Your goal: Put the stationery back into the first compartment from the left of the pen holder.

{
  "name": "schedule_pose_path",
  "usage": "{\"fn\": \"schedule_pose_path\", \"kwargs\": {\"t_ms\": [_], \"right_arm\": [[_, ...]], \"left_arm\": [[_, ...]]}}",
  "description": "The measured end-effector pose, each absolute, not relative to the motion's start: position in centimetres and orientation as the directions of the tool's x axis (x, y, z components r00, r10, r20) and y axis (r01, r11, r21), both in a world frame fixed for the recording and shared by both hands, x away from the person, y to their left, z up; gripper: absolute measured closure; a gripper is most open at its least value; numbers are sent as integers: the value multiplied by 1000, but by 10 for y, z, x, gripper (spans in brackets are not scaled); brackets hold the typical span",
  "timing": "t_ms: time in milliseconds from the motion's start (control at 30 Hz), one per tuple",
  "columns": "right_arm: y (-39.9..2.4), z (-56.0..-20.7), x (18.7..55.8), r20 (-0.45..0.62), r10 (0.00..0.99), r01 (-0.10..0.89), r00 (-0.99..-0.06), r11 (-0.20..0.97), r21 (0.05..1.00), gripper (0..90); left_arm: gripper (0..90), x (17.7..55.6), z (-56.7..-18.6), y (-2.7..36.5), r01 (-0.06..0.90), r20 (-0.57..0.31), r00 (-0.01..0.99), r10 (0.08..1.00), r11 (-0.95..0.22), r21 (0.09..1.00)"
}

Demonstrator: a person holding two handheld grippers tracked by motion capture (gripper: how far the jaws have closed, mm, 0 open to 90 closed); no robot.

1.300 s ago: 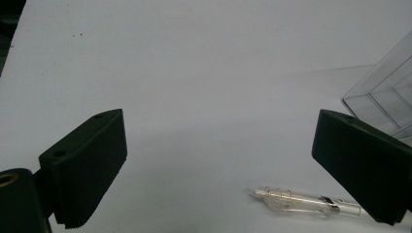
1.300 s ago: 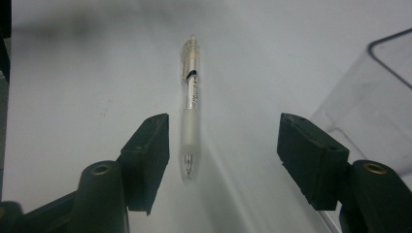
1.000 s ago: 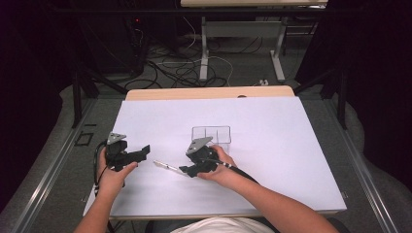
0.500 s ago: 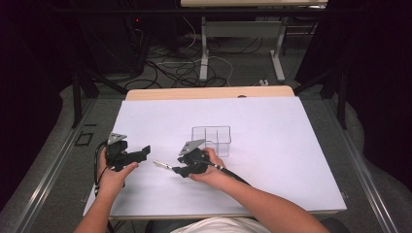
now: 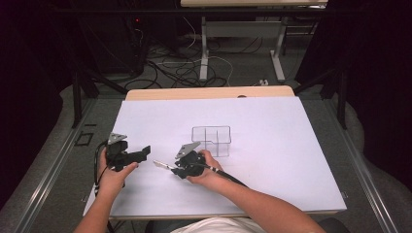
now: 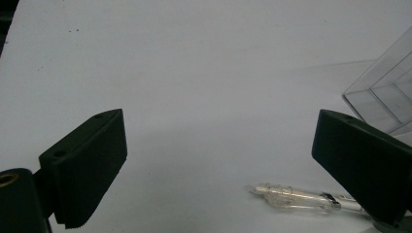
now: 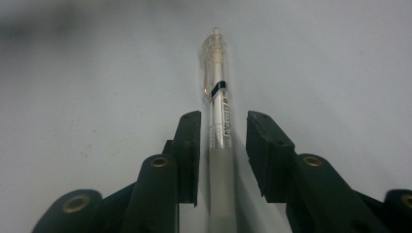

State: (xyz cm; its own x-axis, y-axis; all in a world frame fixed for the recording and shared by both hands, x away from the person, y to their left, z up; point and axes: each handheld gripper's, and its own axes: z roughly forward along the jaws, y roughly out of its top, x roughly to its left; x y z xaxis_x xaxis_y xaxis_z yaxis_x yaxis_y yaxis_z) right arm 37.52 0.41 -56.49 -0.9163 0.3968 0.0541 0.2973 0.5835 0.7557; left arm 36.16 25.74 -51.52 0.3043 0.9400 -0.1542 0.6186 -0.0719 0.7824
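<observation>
A clear plastic pen [image 7: 217,97] lies flat on the smooth, matte white sheet [image 5: 282,145] that covers the desk [image 5: 209,92], whose pale wooden edge shows along the far side. The pen has a see-through barrel with a small printed label and a black band, a transparent clip at its far end, and a frosted grey grip sleeve nearer the camera in the right gripper view. The right gripper [image 7: 223,145] straddles it: the two black, blocky fingers [image 7: 188,145] stand on either side of the grip sleeve with a narrow gap on each side, so they have just been closing but do not yet press on it. The left gripper [image 6: 218,165] rests released, with ribbed black fingers [image 6: 90,165] spread wide over bare sheet. Just beyond the right hand stands a clear acrylic organiser box [image 5: 212,140], square-cornered and split by thin partitions.
</observation>
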Motion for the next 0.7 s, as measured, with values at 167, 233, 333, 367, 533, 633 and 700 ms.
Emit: {"fn": "schedule_pose_path", "kwargs": {"t_ms": [167,233,333,367,533,633,700], "right_arm": [[7,-567,373,37,392,285,-919,597,750,699],[7,-567,373,33,389,280,-920,597,752,704],[7,-567,372,35,390,282,-920,598,750,715],[6,-567,373,34,389,280,-921,596,752,722],[5,-570,371,29,389,270,-921,581,768,770],[5,-570,370,33,394,276,-919,581,766,797],[5,-570,370,28,395,274,-918,583,765,798]], "left_arm": [[58,361,-515,257,618,-153,305,940,-73,783],[58,361,-515,257,619,-154,305,940,-72,782],[58,362,-516,257,615,-155,305,940,-70,785],[58,362,-516,257,620,-154,308,939,-75,781],[58,362,-515,257,621,-151,310,939,-80,780],[58,362,-516,257,620,-156,307,939,-73,781],[58,362,-516,257,624,-155,307,939,-76,778]]}}
